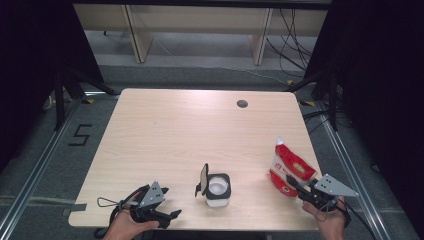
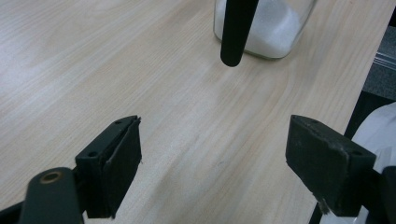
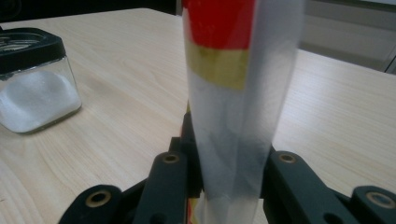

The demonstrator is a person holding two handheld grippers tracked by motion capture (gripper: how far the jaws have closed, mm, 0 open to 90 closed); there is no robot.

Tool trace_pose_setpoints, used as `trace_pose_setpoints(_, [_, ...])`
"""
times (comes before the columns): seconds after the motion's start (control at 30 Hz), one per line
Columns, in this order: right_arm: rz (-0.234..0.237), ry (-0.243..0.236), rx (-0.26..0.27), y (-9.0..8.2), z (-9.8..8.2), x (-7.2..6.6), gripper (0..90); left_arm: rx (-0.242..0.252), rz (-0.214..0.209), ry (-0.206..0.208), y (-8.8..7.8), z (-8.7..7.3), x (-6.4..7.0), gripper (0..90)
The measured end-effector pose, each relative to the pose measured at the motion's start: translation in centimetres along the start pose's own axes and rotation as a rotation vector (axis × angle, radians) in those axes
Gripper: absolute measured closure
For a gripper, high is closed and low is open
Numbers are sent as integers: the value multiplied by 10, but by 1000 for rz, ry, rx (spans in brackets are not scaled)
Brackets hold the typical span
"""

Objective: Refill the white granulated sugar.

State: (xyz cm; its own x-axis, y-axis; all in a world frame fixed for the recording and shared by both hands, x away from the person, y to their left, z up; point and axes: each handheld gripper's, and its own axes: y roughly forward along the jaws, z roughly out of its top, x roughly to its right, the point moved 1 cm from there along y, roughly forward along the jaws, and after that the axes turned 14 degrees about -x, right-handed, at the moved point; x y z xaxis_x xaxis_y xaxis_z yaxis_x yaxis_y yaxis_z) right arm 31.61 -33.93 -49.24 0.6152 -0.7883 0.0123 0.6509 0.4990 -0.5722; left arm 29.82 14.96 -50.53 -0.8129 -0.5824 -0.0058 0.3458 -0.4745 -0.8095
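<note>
A square glass jar (image 1: 218, 190) with white powder inside stands near the table's front edge, its black lid (image 1: 203, 180) flipped open to the left. In the left gripper view the jar (image 2: 275, 32) is ahead with the hanging lid (image 2: 236, 30) in front of it. My left gripper (image 1: 172, 215) lies open at the front left, nothing between its pads (image 2: 119, 163). A red and white pouch (image 1: 288, 166) rests at the front right. My right gripper (image 1: 295, 186) is shut on the pouch (image 3: 236, 93), which stands between the jaws in the right gripper view.
The light wooden table (image 1: 190, 130) has a dark cable hole (image 1: 242, 103) near its far edge. The jar (image 3: 32, 79) appears at the left in the right gripper view. Beyond the table lie grey floor, shelf legs and cables.
</note>
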Motion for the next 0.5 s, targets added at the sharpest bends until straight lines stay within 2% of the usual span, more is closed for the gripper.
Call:
trace_pose_setpoints(0.03, [-25, -37, 17, 1, 1, 2, 750, 3, -9, -6, 0, 0, 1, 180])
trace_pose_setpoints(0.07, [-34, -56, 8, 1, 2, 2, 742, 4, -8, -6, 0, 0, 1, 181])
trace_pose_setpoints(0.13, [-30, -21, -12, 0, 1, -1, 719, 2, -1, -3, 0, 0, 1, 181])
trace_pose_setpoints(0.2, [-46, -49, -28, -1, 1, -1, 677, 14, -12, -14, 0, 1, 2, 180])
trace_pose_setpoints(0.23, [-42, -10, -33, -1, 0, -3, 642, 1, 5, 2, -1, 0, 0, 180])
trace_pose_setpoints(0.27, [-37, 17, -42, -2, -2, -5, 608, 5, 2, -1, -1, 0, -1, 181])
trace_pose_setpoints(0.3, [-42, 12, -39, -2, -2, -4, 580, 3, 3, -7, -2, 0, 0, 180])
trace_pose_setpoints(0.33, [-40, 36, -48, -5, -4, -6, 552, 14, -7, -12, -1, 0, 1, 180])
trace_pose_setpoints(0.37, [-38, 39, -44, -6, -4, -7, 523, 14, -7, -13, -2, 1, 1, 180])
trace_pose_setpoints(0.4, [-37, 70, -49, -8, -5, -10, 495, 16, -7, -14, -2, 1, 1, 181])
trace_pose_setpoints(0.43, [-46, 53, -42, -9, -5, -9, 469, 14, -1, -2, -2, 1, 0, 180])
trace_pose_setpoints(0.5, [-44, 86, -48, -11, -6, -12, 432, 7, 6, 12, -3, 2, 0, 180])
